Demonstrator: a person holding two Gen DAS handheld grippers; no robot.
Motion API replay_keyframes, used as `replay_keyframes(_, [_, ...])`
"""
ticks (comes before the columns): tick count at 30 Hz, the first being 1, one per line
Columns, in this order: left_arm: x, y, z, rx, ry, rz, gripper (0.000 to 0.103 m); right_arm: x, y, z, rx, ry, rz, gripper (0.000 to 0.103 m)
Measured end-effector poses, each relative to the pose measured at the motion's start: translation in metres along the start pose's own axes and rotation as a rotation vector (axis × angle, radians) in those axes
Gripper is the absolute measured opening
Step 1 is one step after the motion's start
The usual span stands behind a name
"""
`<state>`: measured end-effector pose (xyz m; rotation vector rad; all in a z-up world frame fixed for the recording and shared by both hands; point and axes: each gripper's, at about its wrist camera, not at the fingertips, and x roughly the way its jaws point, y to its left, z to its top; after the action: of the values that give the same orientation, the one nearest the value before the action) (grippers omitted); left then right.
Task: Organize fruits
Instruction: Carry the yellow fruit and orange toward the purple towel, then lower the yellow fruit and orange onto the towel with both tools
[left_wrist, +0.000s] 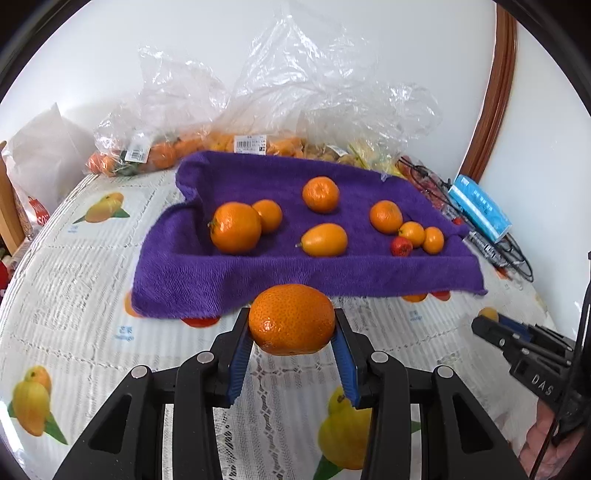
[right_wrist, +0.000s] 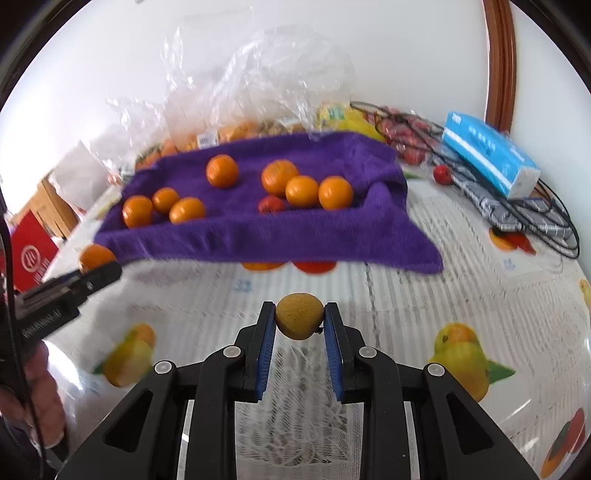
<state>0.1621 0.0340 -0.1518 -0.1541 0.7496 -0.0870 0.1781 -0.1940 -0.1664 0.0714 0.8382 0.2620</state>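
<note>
Left gripper (left_wrist: 291, 332) fingers clamp a mandarin (left_wrist: 291, 318), right gripper (right_wrist: 300, 325) fingers pinch a small tan fruit (right_wrist: 299, 315); both off the bench, near the purple towel's (left_wrist: 295, 273) front edge (likely for sorting there).

My left gripper (left_wrist: 291, 325) pointed steeply downward, jaws clamped on a load. My right gripper (right_wrist: 299, 321) angled down likewise, nearly closed, pads pinching its load; a hand (right_wrist: 40, 398) gripped the left handle.
</note>
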Motion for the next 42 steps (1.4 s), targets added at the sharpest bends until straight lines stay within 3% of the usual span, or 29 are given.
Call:
replay_keyframes(3, [-0.009, 0.001, 0.015, -0.004, -0.018, -0.014, 0.039, -0.013, 0.006, 0.016, -0.02, -0.05, -0.004, 0.026])
replay_keyframes(8, [-0.008, 0.005, 0.043, -0.004, -0.058, 0.029, 0.039, -0.021, 0.015, 0.05, -0.014, -0.117, 0.026, 0.026])
replay_keyframes(13, [0.006, 0.016, 0.065, -0.053, -0.064, 0.028, 0.039, -0.008, 0.021, 0.075, 0.001, -0.152, 0.045, 0.026])
replay_keyframes(23, [0.03, 0.015, 0.103, -0.045, -0.094, 0.044, 0.039, 0.019, 0.033, 0.121, -0.049, -0.186, 0.037, 0.026])
replay_keyframes(31, [0.048, 0.027, 0.094, -0.067, -0.078, 0.052, 0.039, 0.049, 0.01, 0.114, -0.01, -0.147, 0.024, 0.026])
replay_keyframes(42, [0.063, 0.025, 0.089, -0.056, -0.044, 0.044, 0.039, 0.057, -0.003, 0.111, 0.019, -0.133, 0.014, 0.026])
